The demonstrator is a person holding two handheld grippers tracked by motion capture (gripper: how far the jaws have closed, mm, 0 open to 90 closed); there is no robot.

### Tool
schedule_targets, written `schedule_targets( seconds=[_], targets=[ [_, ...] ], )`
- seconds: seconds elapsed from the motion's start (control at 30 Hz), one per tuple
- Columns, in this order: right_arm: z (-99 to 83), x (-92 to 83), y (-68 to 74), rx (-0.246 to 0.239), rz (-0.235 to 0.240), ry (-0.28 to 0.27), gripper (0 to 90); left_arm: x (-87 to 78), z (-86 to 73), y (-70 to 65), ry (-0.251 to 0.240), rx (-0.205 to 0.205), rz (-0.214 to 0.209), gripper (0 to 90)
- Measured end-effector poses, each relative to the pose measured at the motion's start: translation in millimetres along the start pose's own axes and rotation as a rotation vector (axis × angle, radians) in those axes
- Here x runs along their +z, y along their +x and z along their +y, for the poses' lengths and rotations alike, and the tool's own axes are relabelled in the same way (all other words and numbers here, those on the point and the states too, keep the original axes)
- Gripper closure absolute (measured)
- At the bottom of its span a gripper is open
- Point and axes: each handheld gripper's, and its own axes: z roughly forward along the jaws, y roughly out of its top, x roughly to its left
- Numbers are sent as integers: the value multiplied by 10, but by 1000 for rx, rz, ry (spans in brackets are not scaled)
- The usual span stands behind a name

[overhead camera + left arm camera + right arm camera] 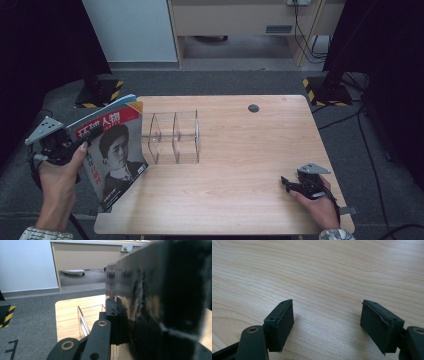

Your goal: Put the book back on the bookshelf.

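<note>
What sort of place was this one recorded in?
Likely an office or lab set up for recording: a wooden table on grey carpet, hazard-striped stand bases, floor cables and a beige desk behind.

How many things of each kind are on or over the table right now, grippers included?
Magazine: 1, clamped in the left gripper
Clear rack: 1, on the table
Grippers: 2, the right gripper open and resting on the table
Total: 4
</note>
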Motion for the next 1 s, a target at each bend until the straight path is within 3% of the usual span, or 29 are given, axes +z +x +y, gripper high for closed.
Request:
schedule_targets(
  seconds=[0.27, 0.67, 1.0],
  targets=[
    [-5, -3, 4, -3, -1, -3, 268, 198, 35, 24, 16, 17, 22, 863],
    [-5, -2, 0, -5, 1, -4, 268, 457, 125, 14, -10, 13, 21, 864],
    [-5, -4, -6, -9, 6, -2, 267, 648, 147, -38, -19, 44, 34, 864]
  ],
)
